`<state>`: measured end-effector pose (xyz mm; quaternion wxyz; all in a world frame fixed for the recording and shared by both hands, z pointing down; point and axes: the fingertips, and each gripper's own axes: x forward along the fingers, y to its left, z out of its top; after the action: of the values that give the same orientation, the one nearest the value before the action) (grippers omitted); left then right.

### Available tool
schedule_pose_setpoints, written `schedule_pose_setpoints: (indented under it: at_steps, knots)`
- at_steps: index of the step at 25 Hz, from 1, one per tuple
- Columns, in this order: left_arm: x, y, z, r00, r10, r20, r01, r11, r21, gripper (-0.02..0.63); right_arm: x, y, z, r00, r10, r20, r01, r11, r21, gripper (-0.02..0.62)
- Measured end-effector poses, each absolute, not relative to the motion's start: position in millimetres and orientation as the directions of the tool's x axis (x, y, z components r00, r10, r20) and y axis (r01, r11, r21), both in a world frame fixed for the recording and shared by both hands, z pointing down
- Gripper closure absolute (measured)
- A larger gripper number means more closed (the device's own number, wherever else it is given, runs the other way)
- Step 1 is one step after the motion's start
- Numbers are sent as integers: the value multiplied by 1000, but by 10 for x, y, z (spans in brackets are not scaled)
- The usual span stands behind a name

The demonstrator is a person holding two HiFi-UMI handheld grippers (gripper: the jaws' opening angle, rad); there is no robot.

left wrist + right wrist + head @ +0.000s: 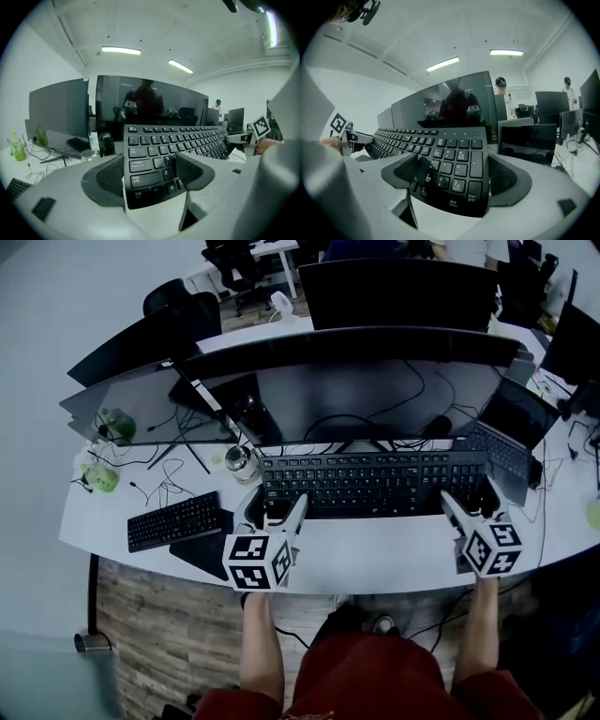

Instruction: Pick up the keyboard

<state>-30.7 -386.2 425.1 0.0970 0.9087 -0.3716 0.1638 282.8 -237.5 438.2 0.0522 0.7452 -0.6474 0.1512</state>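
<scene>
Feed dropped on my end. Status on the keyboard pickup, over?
Left gripper shut on left end of keyboard; right gripper shut on its right end. Lift off desk unclear. Nothing blocking; laptop close by right end.

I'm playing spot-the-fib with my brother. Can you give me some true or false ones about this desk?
1. The left tongs grip the big keyboard. True.
2. The right tongs are empty. False: they grip the number-pad end of the big keyboard.
3. A smaller keyboard lies on the desk too. True.
4. The laptop sits at the left end of the desk. False: it is at the right end.
</scene>
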Motion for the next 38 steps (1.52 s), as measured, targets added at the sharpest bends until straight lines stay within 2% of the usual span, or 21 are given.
schedule_pose_setpoints:
  at_steps: [11,24,31,38]
  knots:
    - [-358,-3967,3244,693,-706,144,-712,-702,-11,279,2792,-2525,3285,134,-990,48,-991,-135,-19,156]
    - [-554,-3932,2415,684,-720,-117,-729,-680,-82,279,2597,-2512,2378,121,-974,-189,-987,-138,79,156]
    - [-578,-3917,2363,676,-713,-187,-736,-665,-123,279,2576,-2512,2356,110,-959,-262,-986,-138,89,156]
    - [-573,-3914,2350,673,-714,-194,-739,-661,-131,279,2580,-2515,2347,104,-955,-279,-987,-135,93,156]
